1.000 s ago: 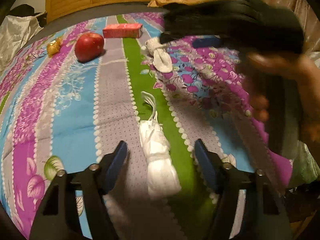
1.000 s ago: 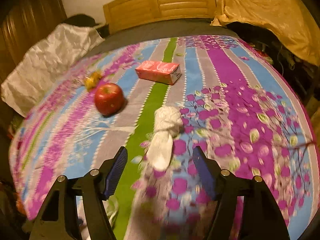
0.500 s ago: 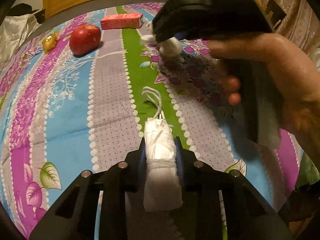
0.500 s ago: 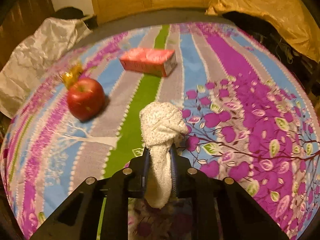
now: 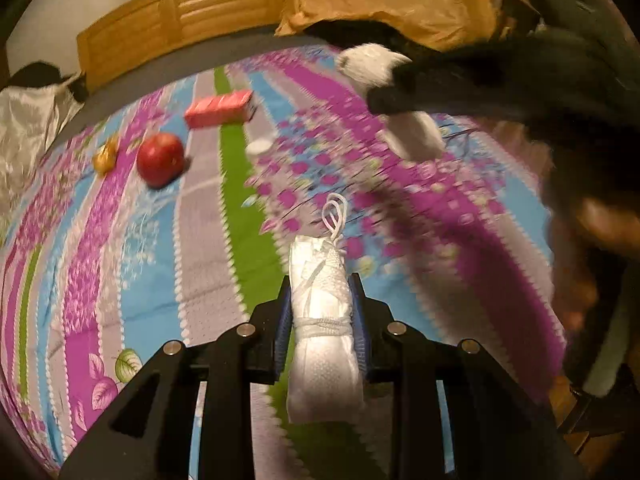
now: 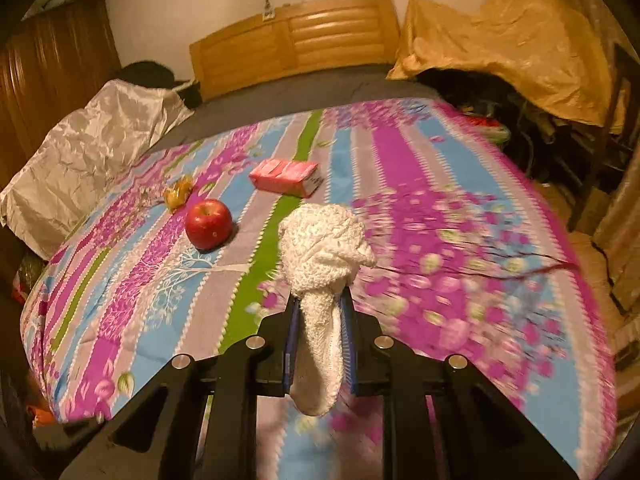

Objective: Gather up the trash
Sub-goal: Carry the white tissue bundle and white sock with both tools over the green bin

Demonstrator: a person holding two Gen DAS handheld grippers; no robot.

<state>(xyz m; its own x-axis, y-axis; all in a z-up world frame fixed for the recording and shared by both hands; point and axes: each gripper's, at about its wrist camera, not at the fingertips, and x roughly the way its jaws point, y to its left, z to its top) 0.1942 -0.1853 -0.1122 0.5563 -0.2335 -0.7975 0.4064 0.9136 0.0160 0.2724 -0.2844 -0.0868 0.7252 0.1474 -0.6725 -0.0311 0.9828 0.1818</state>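
Rolled mask (image 5: 322, 320) and crumpled tissue (image 6: 324, 256), earlier on the bedspread (image 6: 420, 184), now clamped, lifted.

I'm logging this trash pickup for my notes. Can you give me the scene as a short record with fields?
surface: striped floral bedspread
left gripper: shut on white folded face mask
right gripper: shut on white knitted sock
lying on bedspread: red apple, pink carton, yellow crumpled wrapper
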